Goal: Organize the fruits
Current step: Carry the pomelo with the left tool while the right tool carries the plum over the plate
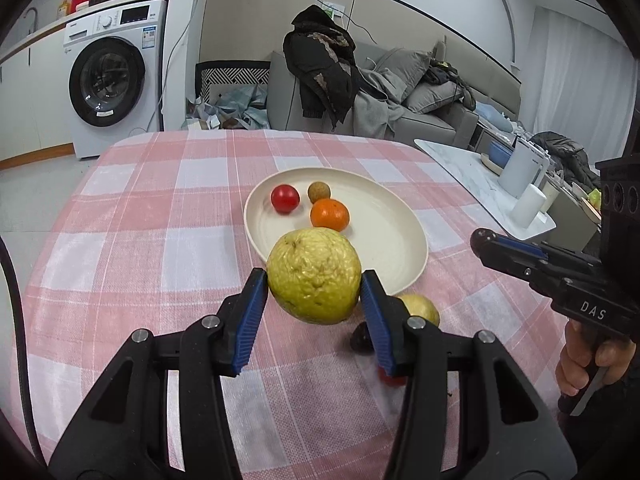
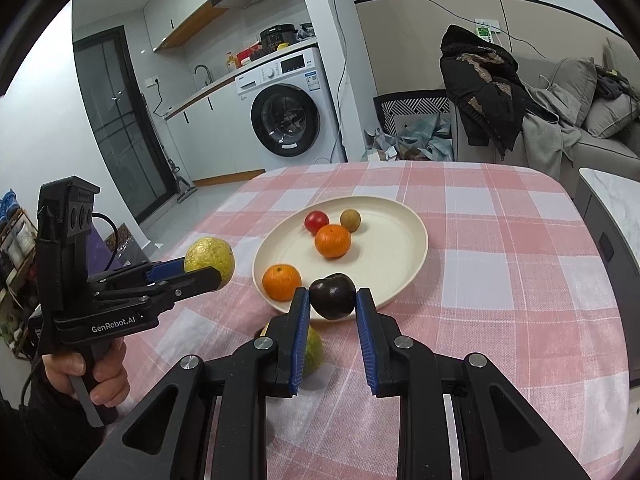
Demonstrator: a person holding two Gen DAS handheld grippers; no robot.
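Observation:
My left gripper is shut on a large yellow-green guava and holds it above the table, near the front rim of the cream plate. It also shows in the right wrist view. My right gripper is shut on a dark plum at the plate's near rim. In the plate lie a red tomato, a brown longan and an orange. A second orange sits by the plate's left rim.
A yellow-green fruit lies on the pink checked tablecloth under my right fingers. A washing machine and a grey sofa stand beyond the table. A side table with white cups is at the right.

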